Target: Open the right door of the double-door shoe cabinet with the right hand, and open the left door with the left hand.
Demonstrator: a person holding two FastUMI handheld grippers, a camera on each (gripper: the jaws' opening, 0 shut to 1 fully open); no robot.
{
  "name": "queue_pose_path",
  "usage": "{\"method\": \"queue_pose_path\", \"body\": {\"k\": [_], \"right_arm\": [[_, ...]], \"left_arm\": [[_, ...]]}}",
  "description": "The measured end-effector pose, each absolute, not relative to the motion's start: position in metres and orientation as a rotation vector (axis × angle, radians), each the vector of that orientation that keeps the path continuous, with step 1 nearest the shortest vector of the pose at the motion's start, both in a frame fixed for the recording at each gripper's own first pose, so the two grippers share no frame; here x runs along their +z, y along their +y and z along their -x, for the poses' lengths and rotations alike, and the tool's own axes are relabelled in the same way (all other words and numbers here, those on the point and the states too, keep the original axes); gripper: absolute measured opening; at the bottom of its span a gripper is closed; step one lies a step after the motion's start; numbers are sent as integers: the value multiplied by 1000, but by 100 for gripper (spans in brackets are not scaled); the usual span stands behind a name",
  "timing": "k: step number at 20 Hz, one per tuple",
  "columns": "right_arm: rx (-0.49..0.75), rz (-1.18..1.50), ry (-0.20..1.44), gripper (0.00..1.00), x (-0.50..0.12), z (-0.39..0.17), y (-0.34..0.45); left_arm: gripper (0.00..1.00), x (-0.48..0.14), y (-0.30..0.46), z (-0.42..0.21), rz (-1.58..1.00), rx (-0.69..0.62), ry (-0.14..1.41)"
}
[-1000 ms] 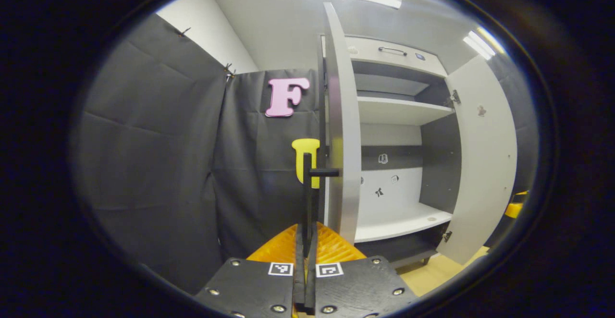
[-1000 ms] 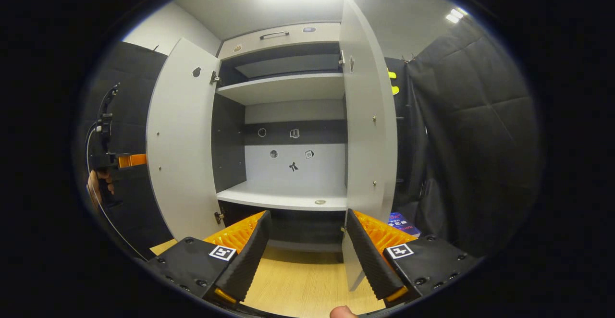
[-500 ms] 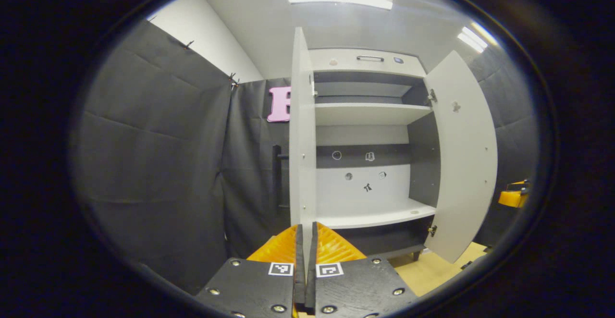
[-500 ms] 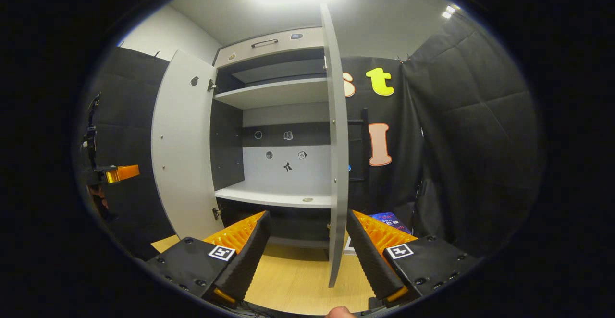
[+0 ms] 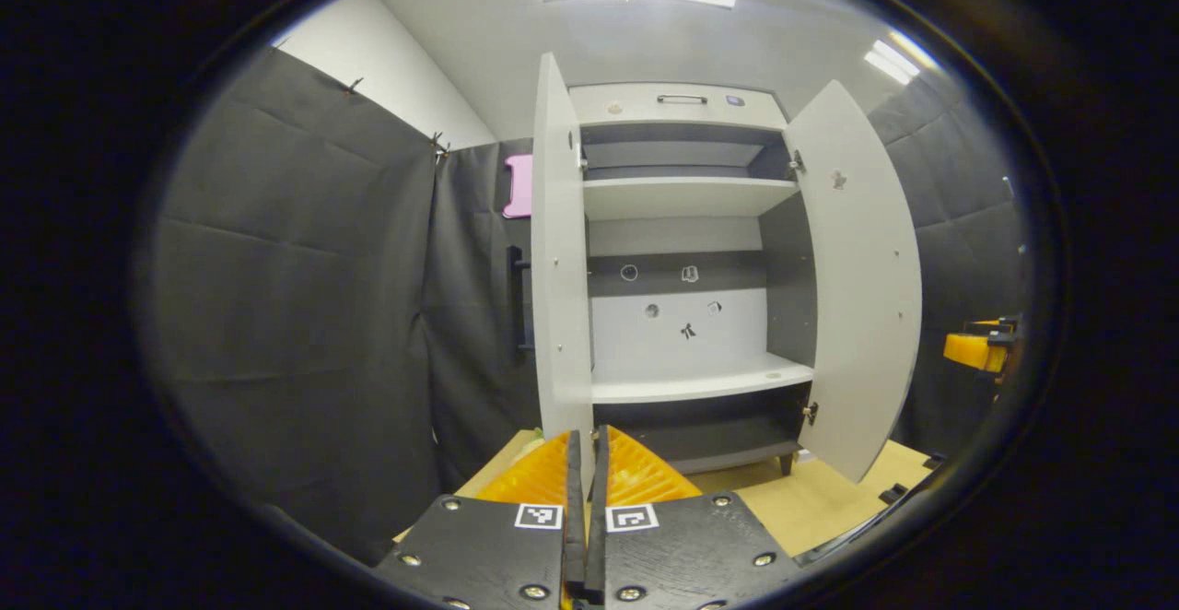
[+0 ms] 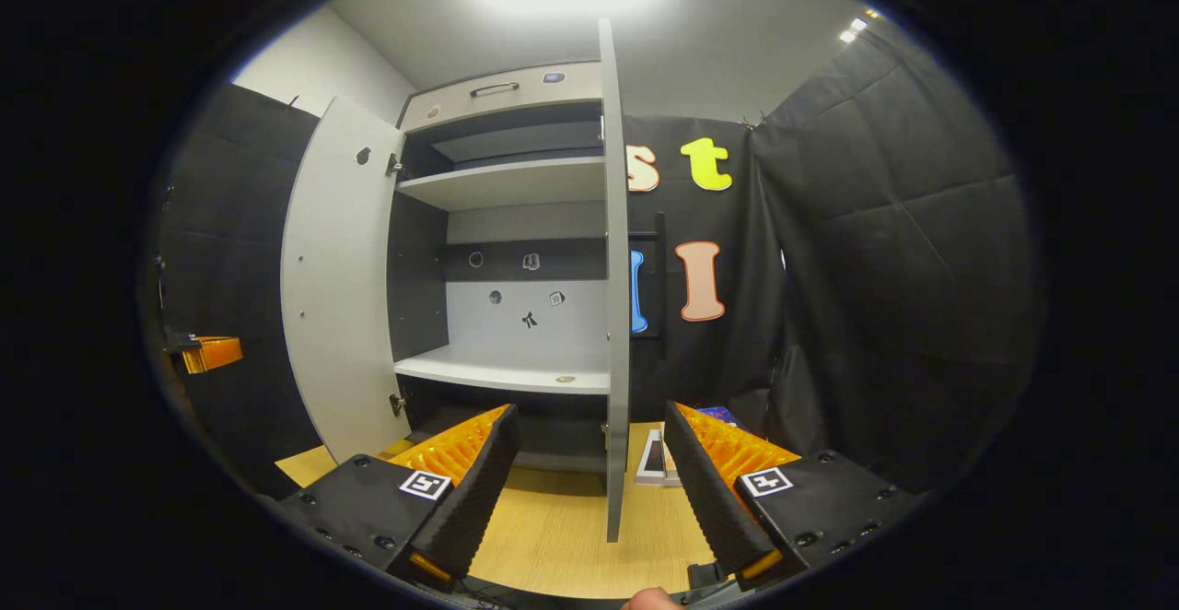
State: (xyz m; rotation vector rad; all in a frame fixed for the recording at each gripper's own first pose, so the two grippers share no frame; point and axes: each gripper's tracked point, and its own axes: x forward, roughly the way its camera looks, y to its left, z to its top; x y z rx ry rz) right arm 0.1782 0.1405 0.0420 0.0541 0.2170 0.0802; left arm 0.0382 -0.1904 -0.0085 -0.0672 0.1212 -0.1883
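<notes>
The shoe cabinet (image 5: 682, 389) stands with both doors swung out. In the left gripper view its left door (image 5: 557, 260) is nearly edge-on just beyond my left gripper (image 5: 586, 444), which is shut on nothing; the door's black handle (image 5: 518, 297) shows behind it. The right door (image 5: 861, 287) stands wide, and the right gripper (image 5: 976, 349) peeks out past it. In the right gripper view the right door (image 6: 615, 269) is edge-on between the spread fingers of my right gripper (image 6: 589, 490), which is open and well short of it. The left door (image 6: 336, 278) stands wide there.
Two bare shelves (image 6: 502, 188) and small stickers on the back panel show inside. A drawer with a handle (image 5: 682, 99) tops the cabinet. Black cloth walls close in on both sides. A flat packet (image 6: 656, 461) lies on the wooden floor (image 6: 553, 536).
My left gripper has come off the left door's handle and drawn back, still shut. The right door has swung wider, now edge-on in the right gripper view. The right gripper stays open.
</notes>
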Motion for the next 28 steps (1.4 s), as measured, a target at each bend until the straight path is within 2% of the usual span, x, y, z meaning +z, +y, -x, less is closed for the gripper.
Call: {"method": "queue_pose_path", "body": {"k": [1, 3, 6, 8, 9, 10, 13, 19, 28], "right_arm": [[68, -62, 217, 98, 41, -176, 141], [61, -75, 209, 98, 42, -176, 146], [47, -59, 205, 98, 43, -175, 150], [39, -60, 190, 98, 46, -176, 151], [35, -64, 184, 98, 48, -177, 152], [31, -66, 180, 98, 49, -177, 152], [20, -66, 176, 98, 50, -177, 153], [12, -57, 169, 98, 51, -173, 156], [15, -41, 158, 98, 54, -172, 161]], "left_arm": [[3, -9, -188, -37, 69, -189, 122], [5, -9, -185, -34, 75, -189, 111], [21, -9, -182, -34, 73, -195, 105], [22, -11, -181, -33, 65, -196, 105], [27, -10, -182, -32, 68, -202, 105], [36, -9, -181, -31, 71, -200, 99], [82, -8, -178, -31, 70, -200, 83], [94, -6, -165, -32, 65, -164, 65], [94, -7, -158, -31, 48, -152, 68]]}}
